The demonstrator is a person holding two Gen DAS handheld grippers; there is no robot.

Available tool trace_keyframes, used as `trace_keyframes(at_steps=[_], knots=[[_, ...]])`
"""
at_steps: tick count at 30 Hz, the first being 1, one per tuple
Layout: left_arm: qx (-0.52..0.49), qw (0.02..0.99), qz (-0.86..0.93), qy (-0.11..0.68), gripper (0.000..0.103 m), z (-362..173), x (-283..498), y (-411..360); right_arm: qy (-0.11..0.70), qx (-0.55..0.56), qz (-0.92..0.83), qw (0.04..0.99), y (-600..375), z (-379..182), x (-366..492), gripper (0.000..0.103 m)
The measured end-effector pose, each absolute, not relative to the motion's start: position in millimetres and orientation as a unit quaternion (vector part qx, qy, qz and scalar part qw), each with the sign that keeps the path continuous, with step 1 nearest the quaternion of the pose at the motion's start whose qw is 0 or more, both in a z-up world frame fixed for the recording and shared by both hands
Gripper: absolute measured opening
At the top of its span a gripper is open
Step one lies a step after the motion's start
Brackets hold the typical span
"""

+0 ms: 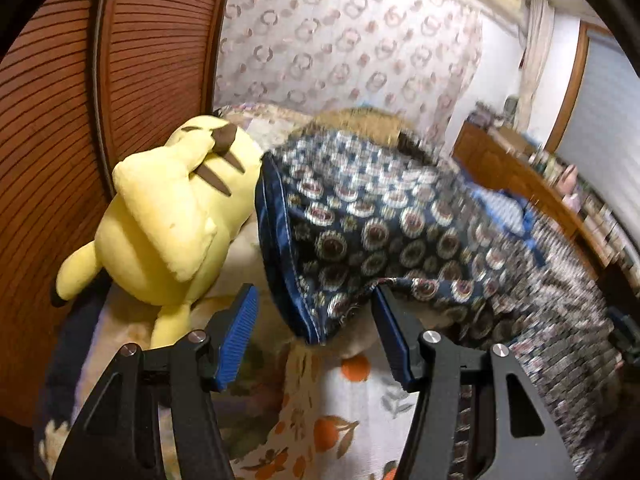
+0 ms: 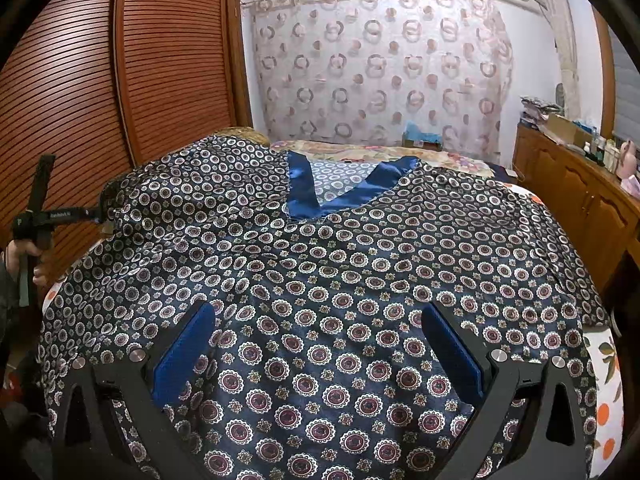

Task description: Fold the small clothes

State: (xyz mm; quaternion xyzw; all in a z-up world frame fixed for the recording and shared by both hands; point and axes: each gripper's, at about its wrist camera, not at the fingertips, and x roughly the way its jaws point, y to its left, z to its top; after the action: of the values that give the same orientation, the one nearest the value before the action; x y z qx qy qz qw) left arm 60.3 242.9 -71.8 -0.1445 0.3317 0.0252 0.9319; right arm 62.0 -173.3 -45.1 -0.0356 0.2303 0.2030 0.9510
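Observation:
A navy top (image 2: 328, 288) with round medallion print and a blue satin V-neck (image 2: 304, 196) lies spread on the bed. My right gripper (image 2: 316, 344) is open just above its lower part, holding nothing. In the left wrist view my left gripper (image 1: 316, 312) is open; a blue-trimmed sleeve edge of the top (image 1: 360, 224) hangs lifted between the fingers, draped over the tip of the right finger (image 1: 390, 328). In the right wrist view the left gripper (image 2: 104, 216) is at the top's raised left sleeve.
A yellow plush toy (image 1: 168, 216) lies beside the sleeve by the slatted wooden wardrobe (image 1: 80, 120). The bed sheet (image 1: 344, 412) has an orange fruit print. A wooden dresser (image 2: 576, 196) with clutter runs along the right. A patterned curtain (image 2: 380, 68) hangs behind.

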Motion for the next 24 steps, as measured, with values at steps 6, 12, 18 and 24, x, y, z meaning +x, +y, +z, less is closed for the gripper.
trace_keyframes(at_steps=[6, 12, 18, 24], knots=[[-0.156, 0.926, 0.02, 0.344, 0.04, -78, 77, 250, 0.23, -0.034, 0.203, 0.951, -174, -45, 62, 0.102], [-0.154, 0.93, 0.005, 0.334, 0.004, -71, 70, 246, 0.23, -0.032, 0.204, 0.951, -176, -45, 61, 0.102], [-0.126, 0.949, 0.004, 0.289, 0.003, -31, 62, 237, 0.229, -0.032, 0.204, 0.951, -177, -45, 62, 0.103], [-0.074, 0.963, -0.039, 0.257, 0.003, 21, 75, 191, 0.23, -0.034, 0.202, 0.951, -176, -45, 62, 0.102]])
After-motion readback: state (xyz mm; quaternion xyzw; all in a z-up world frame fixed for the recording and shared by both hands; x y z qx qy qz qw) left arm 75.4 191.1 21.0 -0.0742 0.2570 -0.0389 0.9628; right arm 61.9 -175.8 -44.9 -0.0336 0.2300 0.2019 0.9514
